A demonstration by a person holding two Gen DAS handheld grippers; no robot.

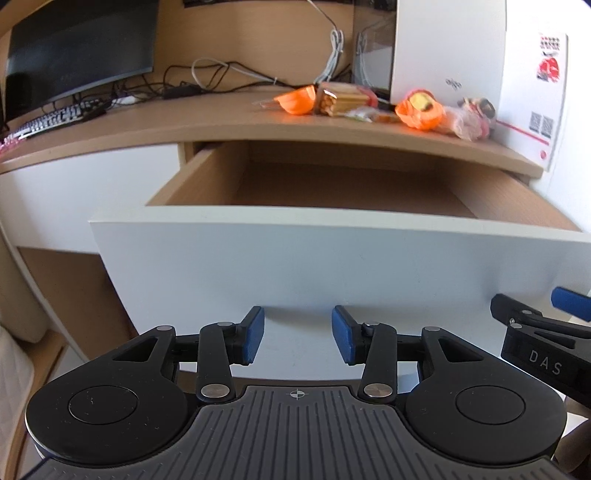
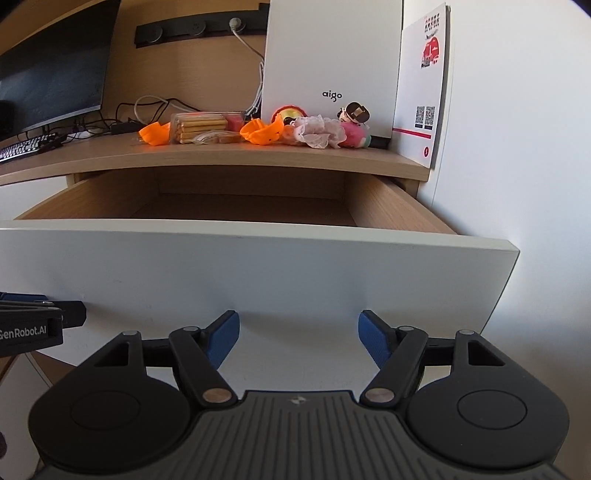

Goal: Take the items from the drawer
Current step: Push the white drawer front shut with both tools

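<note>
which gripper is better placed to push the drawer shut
Either, hardly a difference: left gripper and right gripper both face the white drawer front, open and holding nothing. Left sits nearer its middle, so slightly better.

Wooden desk with light oak top, curved front edge in the fisheye, white panel fronts below. Back panel behind the desk is the same light wood. Dark monitor at left on the desktop, keyboard in front of it, tangle of black and white cables along the back. Black socket strip mounted on the back panel. White computer case stands at the right end of the desk. Plain white wall to the right. Wood-toned floor under the desk at left. Bright, even daylight, soft shadows.
</note>
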